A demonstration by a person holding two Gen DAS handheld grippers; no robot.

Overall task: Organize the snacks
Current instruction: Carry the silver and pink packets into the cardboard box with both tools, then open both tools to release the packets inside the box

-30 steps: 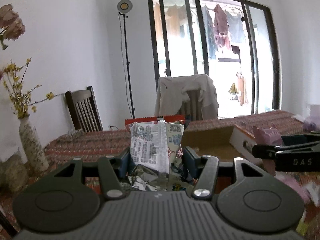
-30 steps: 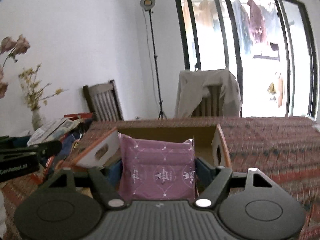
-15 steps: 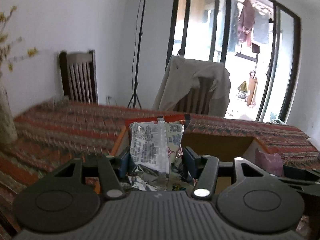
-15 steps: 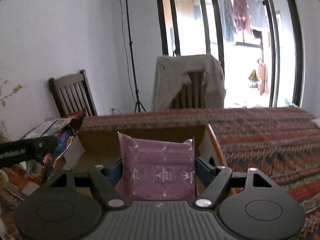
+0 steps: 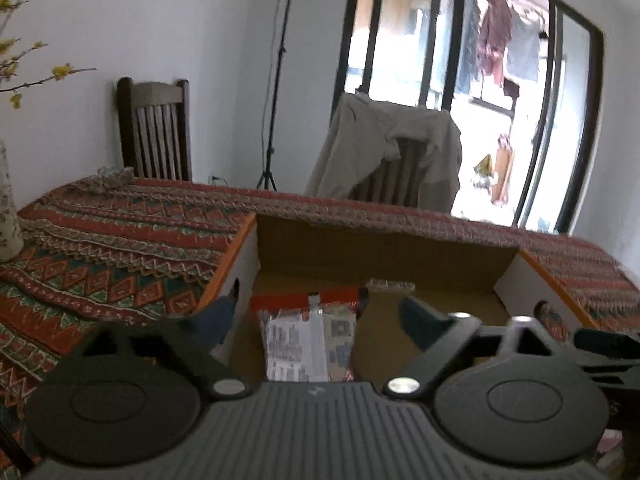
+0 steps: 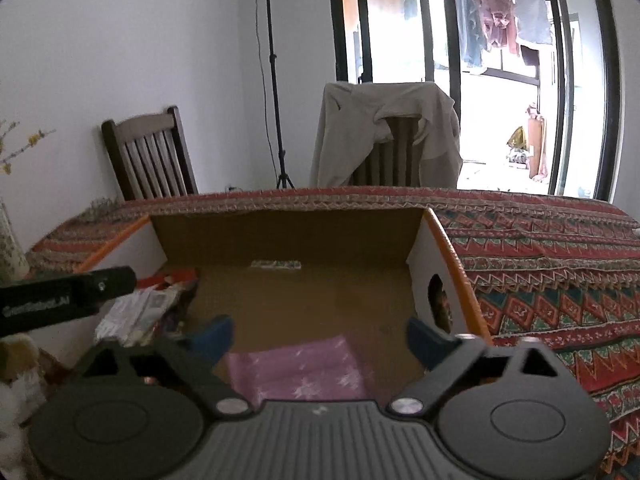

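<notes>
An open cardboard box (image 5: 384,248) (image 6: 288,232) with orange rims stands on the patterned tablecloth. My left gripper (image 5: 316,316) is open over its left end. A silver snack packet with a red top (image 5: 308,340) lies loose in the box below it and also shows in the right wrist view (image 6: 136,312). My right gripper (image 6: 320,334) is open over the right part of the box. A purple packet (image 6: 304,368) lies flat on the box floor under it. A small pale packet (image 6: 276,265) lies by the box's far wall.
The left gripper's finger (image 6: 64,300) crosses the left of the right wrist view. A vase with yellow flowers (image 5: 6,216) stands at the table's left. Two chairs (image 5: 154,132), one draped with a jacket (image 5: 392,152), stand behind the table, with a lamp stand (image 5: 276,80) between them.
Both grippers moved over the box and opened. The silver packet dropped from the left gripper and the purple packet from the right one, and both now lie in the box.
</notes>
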